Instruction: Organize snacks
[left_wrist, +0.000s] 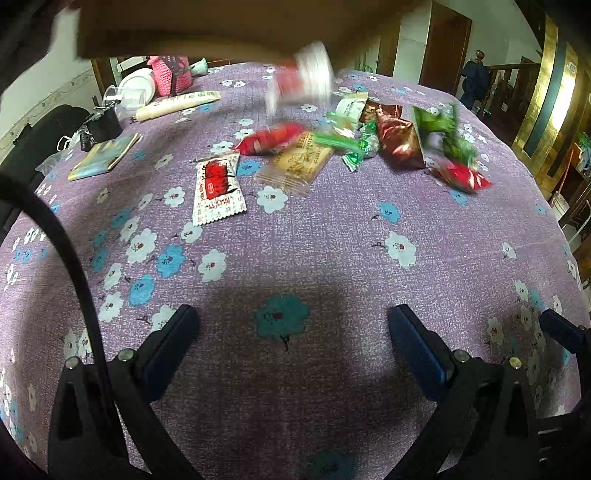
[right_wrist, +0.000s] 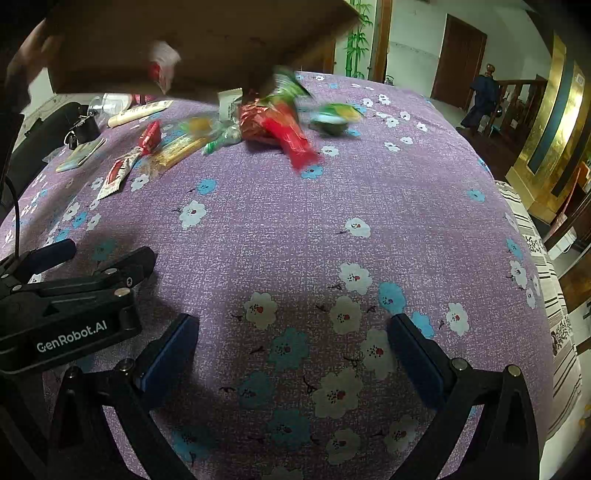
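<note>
Nearest to the cameras, both grippers hover low over the purple tablecloth with white and blue flowers, at its near edge. The left gripper has its two blue-padded fingers wide apart and nothing is between them. The right gripper is the same: jaws apart, empty. In the right wrist view the left gripper is seen just beside it, on its left, with white letters on the black body.

Farther in, toward the middle of the table, a white and red flat snack packet lies alone. Just behind it lie a clear packet with a brown biscuit and a red shiny packet, touching each other. Next to them, toward the right edge, small green wrapped candies, a dark red foil bag and a green and red bag make a loose, blurred pile.

Above the pile a brown cardboard box hangs tilted, and a blurred red and white packet is in the air under it.

At the far left corner stand a thin booklet, a cream tube, a white round container and a pink knitted thing.
</note>
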